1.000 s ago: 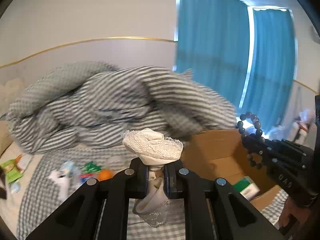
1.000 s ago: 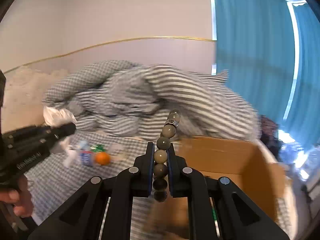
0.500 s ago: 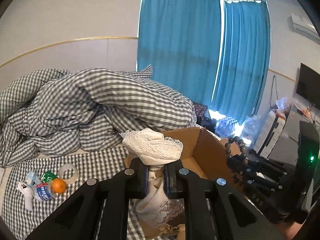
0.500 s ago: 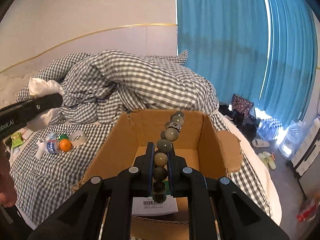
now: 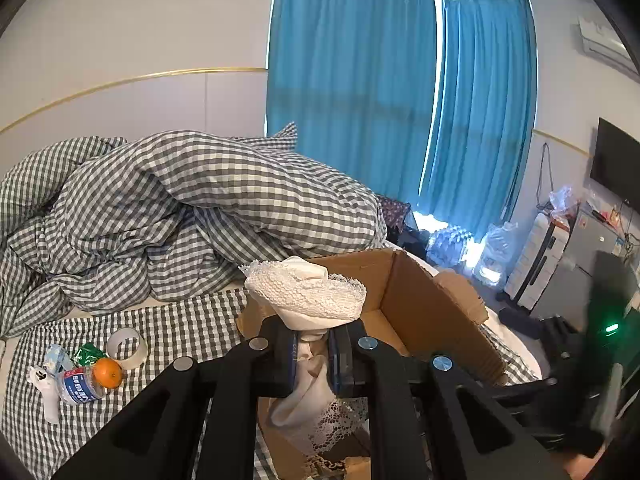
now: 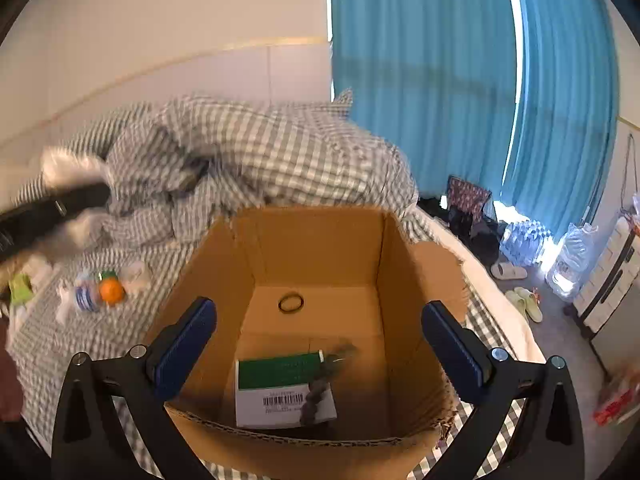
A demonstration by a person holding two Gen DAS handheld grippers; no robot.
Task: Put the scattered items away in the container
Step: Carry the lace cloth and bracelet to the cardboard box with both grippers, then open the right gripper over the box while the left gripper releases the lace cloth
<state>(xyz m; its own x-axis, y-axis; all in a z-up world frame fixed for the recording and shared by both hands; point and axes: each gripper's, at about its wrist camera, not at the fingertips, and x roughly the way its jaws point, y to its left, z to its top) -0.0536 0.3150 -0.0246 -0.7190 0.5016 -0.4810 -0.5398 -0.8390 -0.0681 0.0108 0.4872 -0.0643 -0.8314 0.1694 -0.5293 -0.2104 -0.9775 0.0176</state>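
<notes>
My left gripper [image 5: 312, 356] is shut on a white lace cloth [image 5: 306, 296] and holds it over the near left edge of an open cardboard box [image 5: 424, 300]. My right gripper [image 6: 320, 340] is wide open and empty above the same box [image 6: 224, 264]. A dark bead bracelet [image 6: 320, 384], blurred, lies inside on a green-and-white packet [image 6: 280, 388]. A hair tie ring [image 6: 291, 303] lies on the box floor. An orange [image 5: 109, 373], a small bottle [image 5: 78, 386] and a tape roll [image 5: 126, 347] lie on the checked bed sheet.
A bunched grey checked duvet [image 5: 192, 208] fills the back of the bed. Blue curtains [image 5: 400, 100] hang behind. Slippers [image 6: 524, 304], water bottle packs [image 6: 524, 236] and a white cabinet [image 5: 540, 256] stand on the floor at the right.
My right gripper has opened and let go of the bead bracelet, which has dropped into the box. My left gripper has moved closer over the box, still holding the cloth.
</notes>
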